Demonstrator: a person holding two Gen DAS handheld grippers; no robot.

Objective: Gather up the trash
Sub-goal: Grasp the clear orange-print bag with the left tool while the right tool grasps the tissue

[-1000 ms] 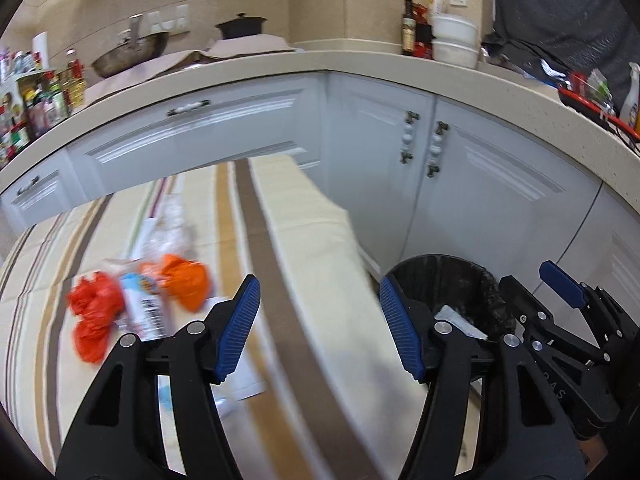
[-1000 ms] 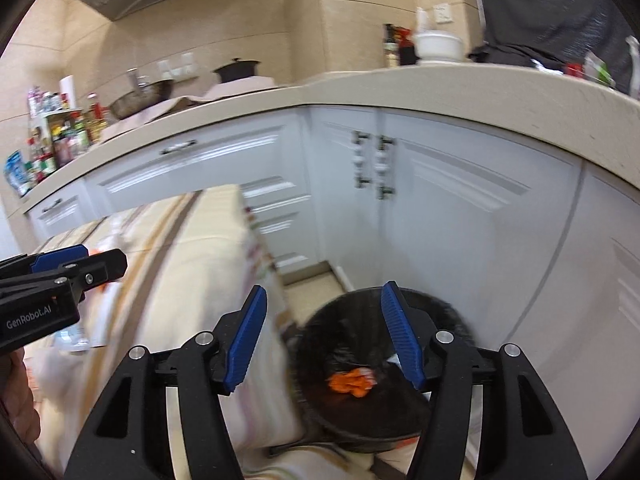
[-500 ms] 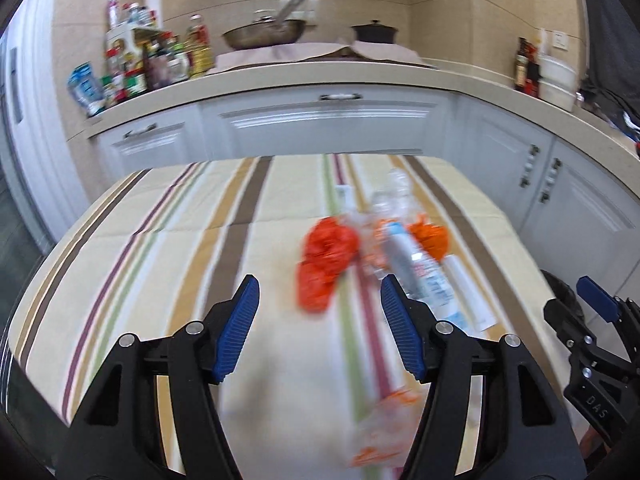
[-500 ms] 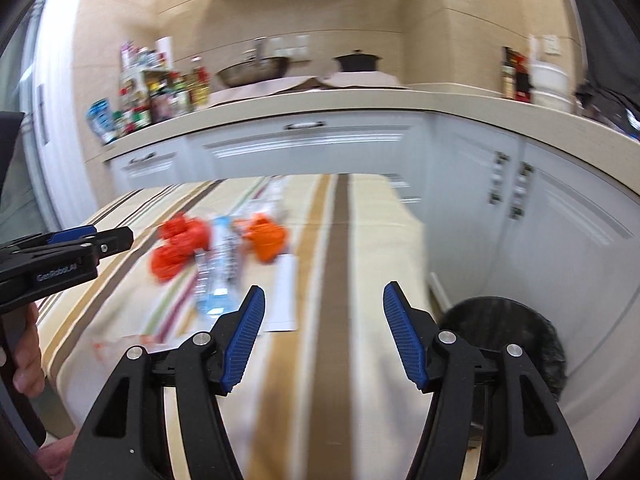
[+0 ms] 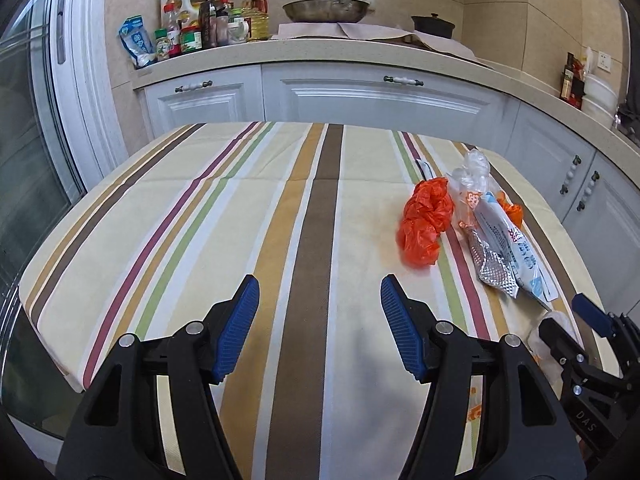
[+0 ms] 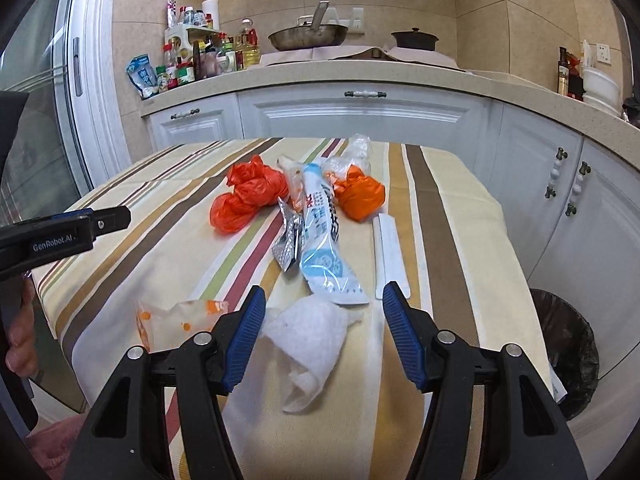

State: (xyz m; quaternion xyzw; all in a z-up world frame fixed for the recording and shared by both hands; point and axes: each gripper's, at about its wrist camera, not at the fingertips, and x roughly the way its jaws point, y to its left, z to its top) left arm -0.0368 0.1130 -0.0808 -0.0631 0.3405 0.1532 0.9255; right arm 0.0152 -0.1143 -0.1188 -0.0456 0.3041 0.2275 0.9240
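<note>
Trash lies on the striped tablecloth (image 6: 440, 216): a red-orange plastic bag (image 6: 248, 198), a second orange bag (image 6: 360, 196), a blue-white wrapper (image 6: 324, 240), a foil wrapper (image 6: 288, 246), a white strip (image 6: 390, 248), a crumpled white tissue (image 6: 308, 332) and a clear orange-dotted wrapper (image 6: 180, 320). My right gripper (image 6: 322, 334) is open and empty, just above the tissue. My left gripper (image 5: 318, 330) is open and empty over bare cloth, left of the red-orange bag (image 5: 426, 220) and wrappers (image 5: 500, 248). The black bin (image 6: 572, 352) stands on the floor at the table's right.
White cabinets and a counter (image 5: 360, 52) run behind and to the right of the table, with bottles (image 5: 200, 24), a pan (image 5: 326, 8) and a pot (image 5: 434, 24) on it. A glass door (image 5: 28, 128) is at the left. The table's near edge is close below both grippers.
Both grippers have swung left from the bin to face the table. The right one has dropped close over the tissue. Both stayed open.
</note>
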